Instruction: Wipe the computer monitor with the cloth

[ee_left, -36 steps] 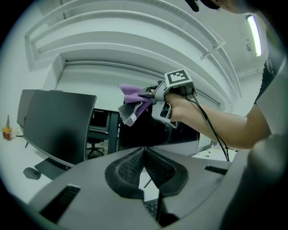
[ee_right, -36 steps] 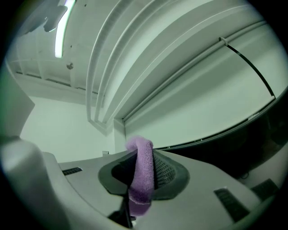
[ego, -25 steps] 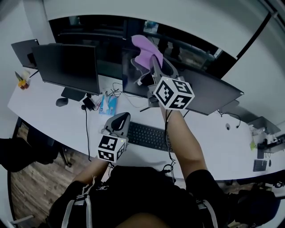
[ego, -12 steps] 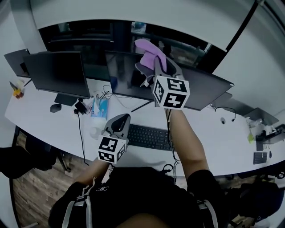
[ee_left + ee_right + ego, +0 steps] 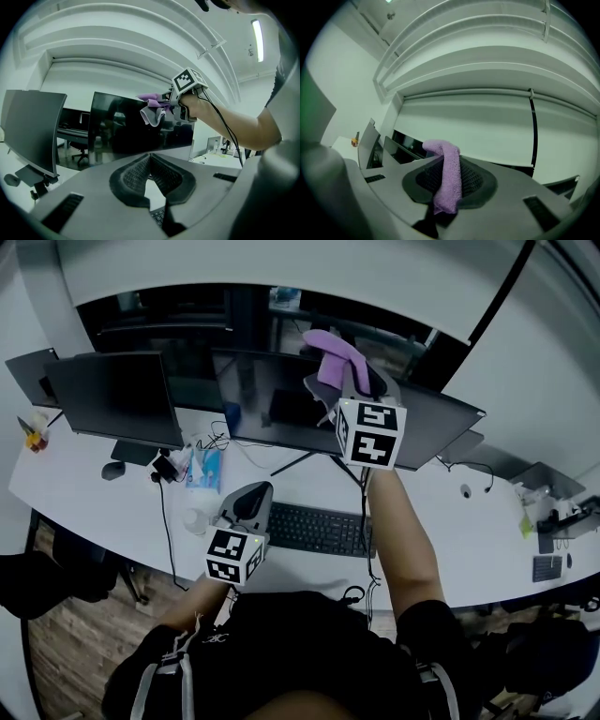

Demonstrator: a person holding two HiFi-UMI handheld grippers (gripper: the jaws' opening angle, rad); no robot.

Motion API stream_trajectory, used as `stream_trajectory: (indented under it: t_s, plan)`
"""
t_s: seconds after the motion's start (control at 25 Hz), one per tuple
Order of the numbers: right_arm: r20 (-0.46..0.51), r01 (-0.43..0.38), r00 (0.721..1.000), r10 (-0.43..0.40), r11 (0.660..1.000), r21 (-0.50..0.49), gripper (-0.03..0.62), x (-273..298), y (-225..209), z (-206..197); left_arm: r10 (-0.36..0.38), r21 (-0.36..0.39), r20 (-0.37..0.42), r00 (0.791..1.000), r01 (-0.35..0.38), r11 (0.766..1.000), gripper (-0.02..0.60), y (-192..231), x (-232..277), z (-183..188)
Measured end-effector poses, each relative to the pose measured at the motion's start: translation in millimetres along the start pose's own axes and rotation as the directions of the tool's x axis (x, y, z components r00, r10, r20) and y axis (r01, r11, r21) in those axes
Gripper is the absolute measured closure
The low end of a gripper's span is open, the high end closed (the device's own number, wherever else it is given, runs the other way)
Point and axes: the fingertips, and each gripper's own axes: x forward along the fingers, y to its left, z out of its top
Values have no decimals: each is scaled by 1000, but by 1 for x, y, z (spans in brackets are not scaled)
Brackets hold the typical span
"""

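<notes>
The right arm reaches forward and up, its gripper (image 5: 345, 382) clamped on a purple cloth (image 5: 330, 348) at the top edge of the middle monitor (image 5: 272, 409). Whether the two touch is unclear. The cloth is fuzzy and folded, and it droops over the jaws. The left gripper (image 5: 251, 498) hangs low near the body, over the keyboard (image 5: 314, 529), with its jaws closed on nothing.
</notes>
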Motion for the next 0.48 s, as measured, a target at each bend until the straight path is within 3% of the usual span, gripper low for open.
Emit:
stream_trajectory:
  t_s: [0.48]
  plan:
    - [-35,96,995,-96,995,-5,505,-25,-81,-21,-44,25,-8,999,44,999,568,-33,18,3]
